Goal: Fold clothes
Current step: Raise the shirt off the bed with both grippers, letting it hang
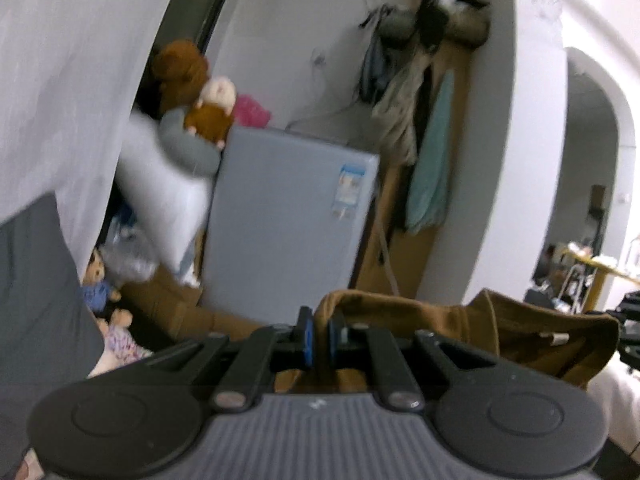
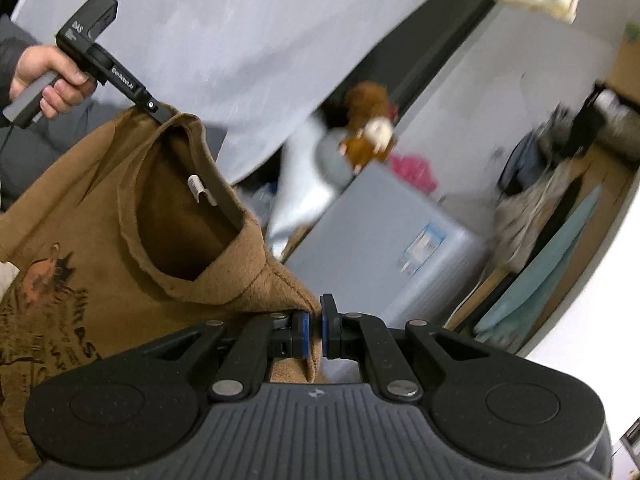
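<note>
A brown sweatshirt point(image 2: 100, 240) with a dark print on its chest hangs spread between the two grippers, its neck opening and white label facing the right wrist view. My right gripper point(image 2: 315, 330) is shut on one shoulder edge of it. My left gripper point(image 1: 319, 338) is shut on the other shoulder, and brown cloth point(image 1: 460, 320) stretches away to the right. In the right wrist view a hand point(image 2: 48, 76) holds the left gripper's handle at upper left, where its tip meets the sweatshirt.
A grey-blue cabinet point(image 1: 288, 216) stands ahead with plush toys point(image 1: 200, 96) and a white pillow point(image 1: 160, 184) beside it. Clothes and a teal towel point(image 1: 432, 160) hang on a wooden panel. A pale curtain point(image 1: 60, 80) hangs at left; dolls point(image 1: 104, 296) lie below.
</note>
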